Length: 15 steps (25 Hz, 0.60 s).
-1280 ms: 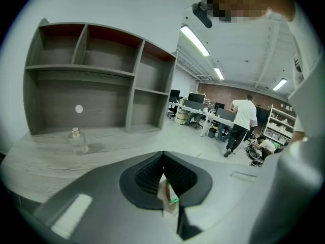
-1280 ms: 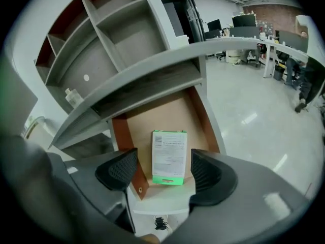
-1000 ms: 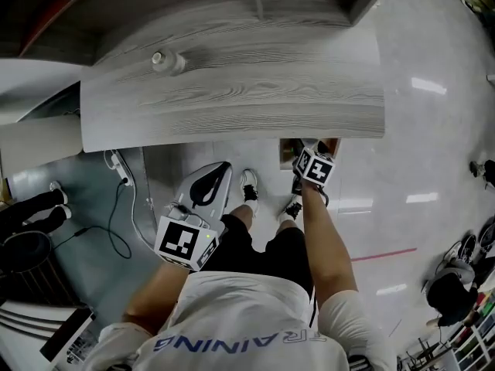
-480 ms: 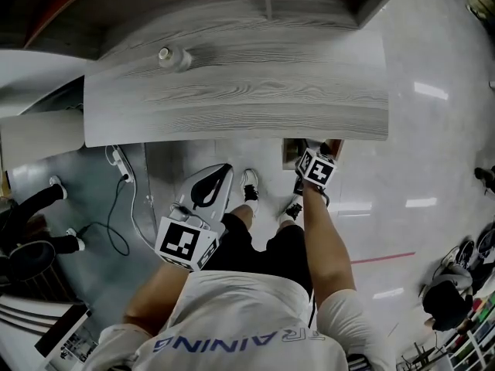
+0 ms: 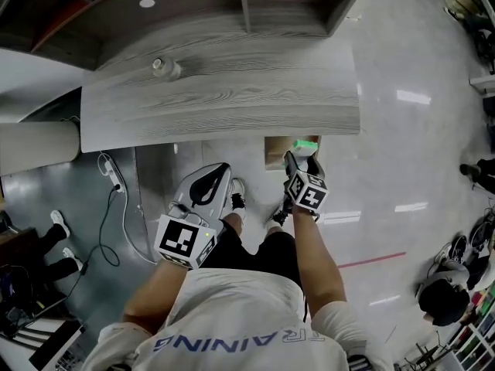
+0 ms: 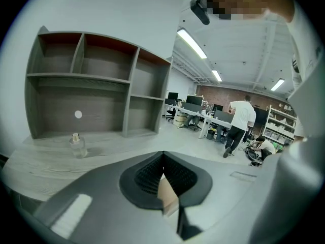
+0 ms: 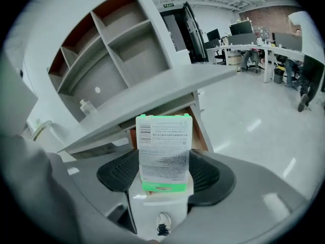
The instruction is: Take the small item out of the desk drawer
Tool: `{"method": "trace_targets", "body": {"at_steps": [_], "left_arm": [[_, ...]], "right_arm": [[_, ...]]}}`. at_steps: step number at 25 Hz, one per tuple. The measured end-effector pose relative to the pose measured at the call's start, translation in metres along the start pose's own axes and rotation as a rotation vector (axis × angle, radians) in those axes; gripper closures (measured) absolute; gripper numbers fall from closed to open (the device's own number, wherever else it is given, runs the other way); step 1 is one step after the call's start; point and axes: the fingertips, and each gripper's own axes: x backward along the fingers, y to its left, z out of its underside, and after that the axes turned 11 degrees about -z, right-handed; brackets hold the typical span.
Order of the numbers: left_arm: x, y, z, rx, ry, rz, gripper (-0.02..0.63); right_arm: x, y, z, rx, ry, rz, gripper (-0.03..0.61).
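The small item is a flat white packet with green edges (image 7: 163, 146). My right gripper (image 7: 163, 173) is shut on it: its jaws have just been closing and the pads now press the packet's sides. In the head view the packet (image 5: 305, 144) sticks up from the right gripper (image 5: 303, 156) just in front of the open wooden drawer (image 5: 275, 151) under the grey desk (image 5: 232, 99). The drawer (image 7: 197, 132) also shows behind the packet. My left gripper (image 5: 216, 173) hangs below the desk's front edge, shut and holding nothing (image 6: 162, 173).
A small clear bottle (image 5: 165, 68) stands on the desk's left part. A grey shelf unit (image 5: 247, 6) stands along the desk's back. A power strip with cable (image 5: 116, 180) lies on the floor at left. Bystanders are at the far left (image 5: 58, 222) and lower right (image 5: 447, 284).
My right gripper has lifted and drawn back from the drawer, and the green-edged packet now shows in its jaws. The left gripper has risen slightly. The bystander at left has moved away.
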Motion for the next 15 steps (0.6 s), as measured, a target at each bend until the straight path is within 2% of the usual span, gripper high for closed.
{"method": "trace_targets", "body": {"at_steps": [7, 15], "left_arm": [[0.012, -0.026, -0.036, 0.023, -0.095, 0.03, 0.612], [0.038, -0.049, -0.074, 0.018, -0.186, 0.075, 0.612]], "right_arm": [[0.078, 0.044, -0.066, 0.113, -0.141, -0.101, 0.256], [0.186, 0.109, -0.158, 0.306, -0.349, -0.17, 0.256]]}}
